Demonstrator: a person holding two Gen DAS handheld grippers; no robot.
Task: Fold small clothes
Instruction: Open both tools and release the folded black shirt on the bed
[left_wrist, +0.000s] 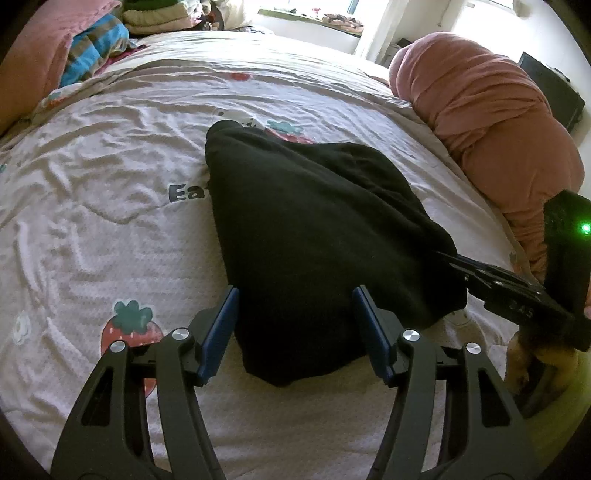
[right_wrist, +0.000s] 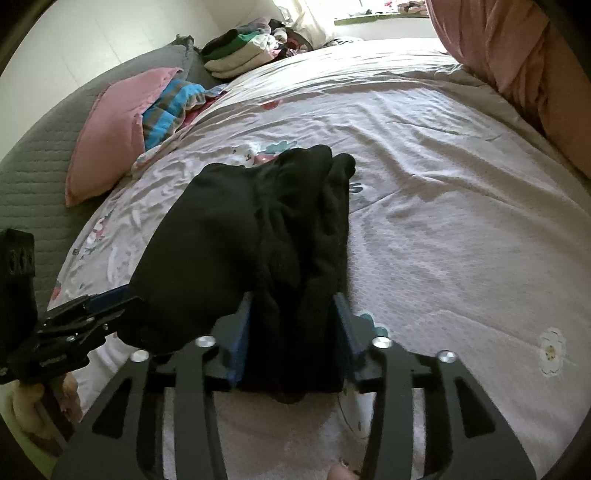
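A black garment (left_wrist: 310, 221) lies bunched on the pink strawberry-print bedsheet (left_wrist: 110, 184). My left gripper (left_wrist: 293, 317) is wide open, its blue-padded fingers (left_wrist: 221, 328) on either side of the garment's near end, which lies loose between them. My right gripper (right_wrist: 293, 336) has its fingers around a thick bunch of the same garment (right_wrist: 258, 229); in the left wrist view it (left_wrist: 454, 264) reaches into the garment's right edge. The left gripper shows at the left of the right wrist view (right_wrist: 92, 310).
A rolled pink quilt (left_wrist: 487, 122) lies along the right side of the bed. A pink pillow (right_wrist: 110, 129), a blue striped cloth (right_wrist: 170, 107) and a stack of folded clothes (right_wrist: 236, 55) sit at the head of the bed.
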